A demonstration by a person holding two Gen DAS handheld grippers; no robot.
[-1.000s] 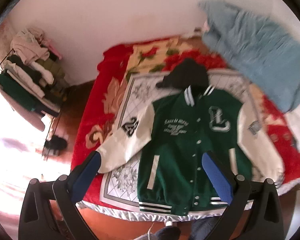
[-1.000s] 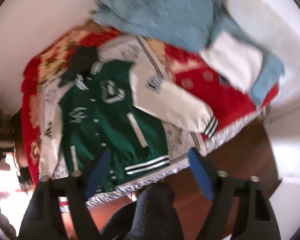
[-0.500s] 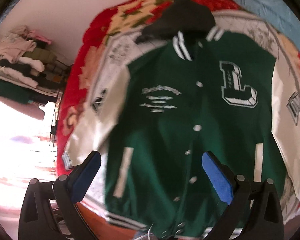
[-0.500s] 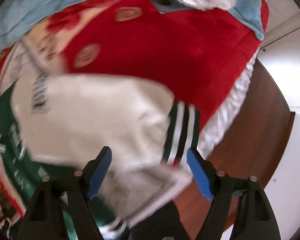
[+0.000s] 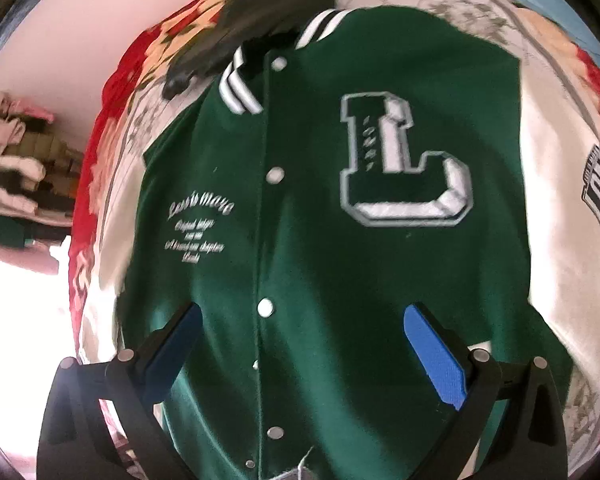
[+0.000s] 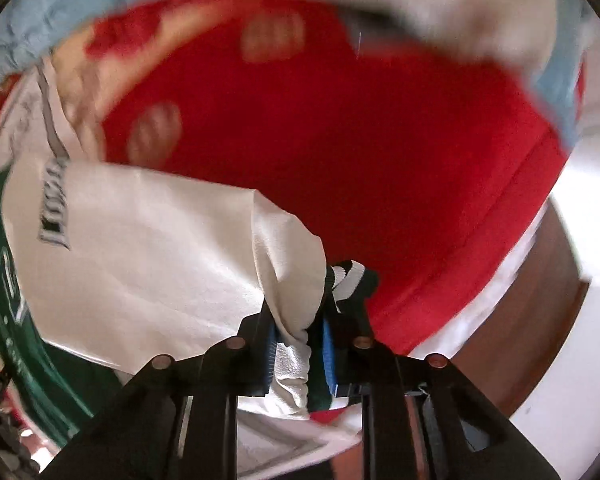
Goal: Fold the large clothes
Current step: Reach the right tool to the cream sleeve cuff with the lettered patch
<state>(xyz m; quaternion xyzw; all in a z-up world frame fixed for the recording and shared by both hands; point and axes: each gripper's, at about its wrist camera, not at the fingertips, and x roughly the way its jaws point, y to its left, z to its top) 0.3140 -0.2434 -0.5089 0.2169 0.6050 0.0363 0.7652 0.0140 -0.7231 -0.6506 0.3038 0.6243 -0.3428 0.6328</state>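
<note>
A green varsity jacket with white sleeves, a white "L" patch and a black hood lies face up on a bed. My left gripper is open and hovers just above the jacket's lower front, its blue pads either side of the button line. My right gripper is shut on the end of the jacket's white sleeve, by the striped green cuff, near the bed's edge.
The bed has a red blanket and a patterned sheet. A light blue cloth lies at its far side. A rack of clothes stands left. Brown wooden floor lies beyond the bed edge.
Both grippers have moved in close to the jacket. My right gripper, open before, has closed on the white sleeve near its cuff. My left gripper stays open.
</note>
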